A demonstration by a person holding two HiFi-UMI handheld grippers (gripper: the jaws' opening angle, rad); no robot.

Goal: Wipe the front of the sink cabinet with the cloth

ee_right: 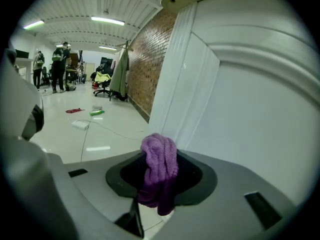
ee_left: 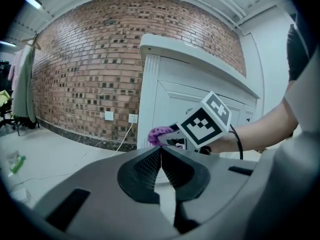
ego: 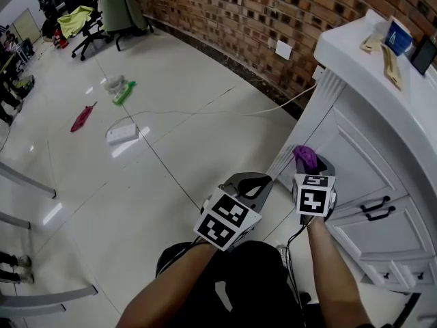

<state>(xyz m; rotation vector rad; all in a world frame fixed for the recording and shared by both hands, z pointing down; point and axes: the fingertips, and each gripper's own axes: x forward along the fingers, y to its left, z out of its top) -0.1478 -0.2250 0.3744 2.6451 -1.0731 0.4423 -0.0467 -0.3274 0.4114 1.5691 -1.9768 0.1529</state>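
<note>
At centre right of head view: purple cloth point(ego: 304, 156) is clamped in right gripper point(ego: 315, 169), just beside sink cabinet point(ego: 358, 149) front | lower centre: left gripper point(ego: 251, 183) is closed, empty.

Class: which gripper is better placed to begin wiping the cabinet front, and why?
Right. The right gripper is shut on the purple cloth, close to the sink cabinet front; the left gripper is shut and empty.

The cloth point(ego: 304, 157) sits in the right gripper point(ego: 308, 167) near the cabinet front point(ego: 356, 157), left gripper point(ego: 261, 181) on its left.
</note>
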